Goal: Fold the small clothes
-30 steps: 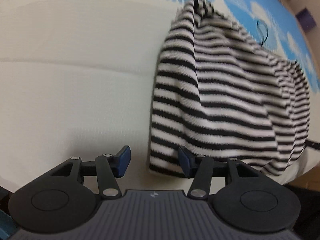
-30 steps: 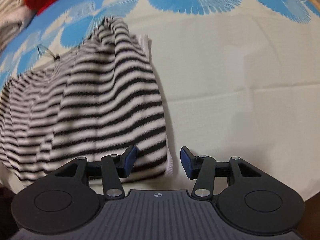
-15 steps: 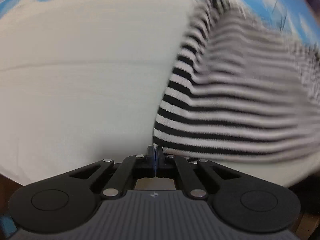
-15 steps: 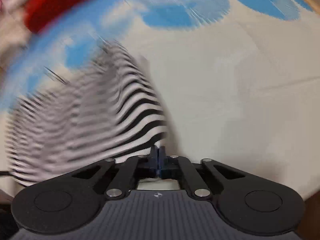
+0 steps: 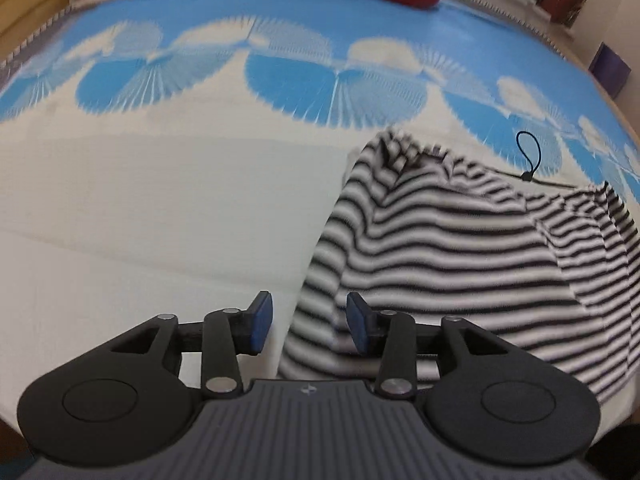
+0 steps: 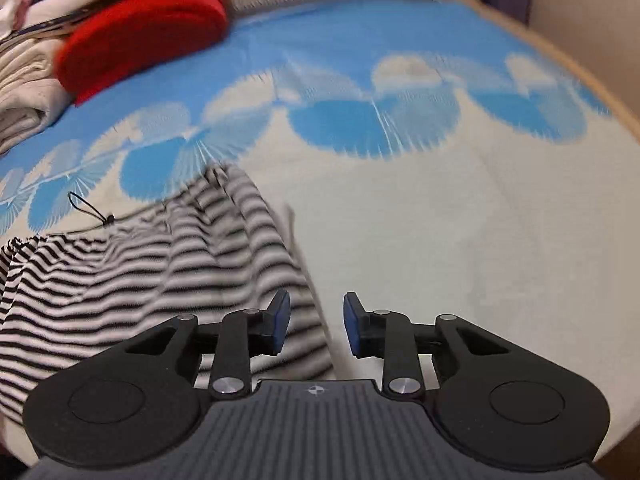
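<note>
Now striped garment (image 5: 460,264) lies half-folded on bedsheet (image 5: 160,208), near edge. Left gripper (image 5: 306,326) and right gripper (image 6: 316,326) opening, nothing pinched; hem seemingly below pads, though blurred. Corners best regripped evenly, fold laid flat.

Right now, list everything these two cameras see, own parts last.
striped top: one, black and white, rumpled on the near part of the bed, between the two grippers.
cord loop: one, black, just behind the top.
bedspread: one, cream with blue fan pattern, under everything.
red cloth: one, red, far end of the bed.
pale folded cloth: a pile, cream, beside the red cloth.
left gripper: black with blue pads, jaws opening, over the top's edge.
right gripper: same colours, jaws opening, at the top's other edge.
</note>
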### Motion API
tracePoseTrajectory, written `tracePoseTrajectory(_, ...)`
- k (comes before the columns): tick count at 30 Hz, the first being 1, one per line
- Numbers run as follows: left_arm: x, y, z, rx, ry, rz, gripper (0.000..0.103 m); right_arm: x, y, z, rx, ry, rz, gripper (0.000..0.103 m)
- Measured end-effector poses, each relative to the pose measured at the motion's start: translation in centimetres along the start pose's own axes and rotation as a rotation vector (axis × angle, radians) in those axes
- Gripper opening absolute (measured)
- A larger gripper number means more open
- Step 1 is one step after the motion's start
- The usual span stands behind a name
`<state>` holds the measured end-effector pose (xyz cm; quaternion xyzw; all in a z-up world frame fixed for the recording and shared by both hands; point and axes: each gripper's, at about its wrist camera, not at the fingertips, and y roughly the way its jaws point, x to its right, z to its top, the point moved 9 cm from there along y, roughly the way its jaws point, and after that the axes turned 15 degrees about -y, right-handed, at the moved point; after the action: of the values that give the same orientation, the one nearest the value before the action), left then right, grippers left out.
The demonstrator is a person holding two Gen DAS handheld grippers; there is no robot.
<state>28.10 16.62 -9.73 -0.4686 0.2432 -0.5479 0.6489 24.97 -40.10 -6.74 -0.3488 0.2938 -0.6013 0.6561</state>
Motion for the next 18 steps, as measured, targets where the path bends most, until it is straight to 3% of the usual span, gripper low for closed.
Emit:
tracePoseTrajectory(3, 1.9, 1.4, 1.4, 0.036, 0.021, 0.006, 0.053, -0.7, 0.5, 1.3, 0.085, -0.023, -0.029, 0.043)
tracePoseTrajectory(5, 3.0, 2.7, 1.9, 0.052, 0.030, 0.022, 0.060, -1.1, 1.6, 2.1, 0.087, -0.030, -0.056, 0.043)
tracePoseTrajectory(13, 6.1, 6.4, 4.3, 0.106, 0.104, 0.064, 0.059, -2.5, 5.8, 4.5, 0.094, -0.053, -0.104, 0.047)
tracePoseTrajectory(15, 6.3, 7.1, 4.9, 0.103, 0.101, 0.065, 0.054, -2.8, 6.6, 5.0, 0.094, -0.072, -0.111, 0.046)
tracePoseTrajectory(17, 6.5, 7.8, 5.4, 0.096, 0.101, 0.054, 0.025, -2.9, 7.4, 5.4, 0.086, -0.091, -0.111, 0.040)
tracePoseTrajectory(18, 6.6, 8.1, 5.5, 0.087, 0.101, 0.051, 0.016, -3.1, 7.8, 5.5, 0.086, -0.094, -0.096, 0.016)
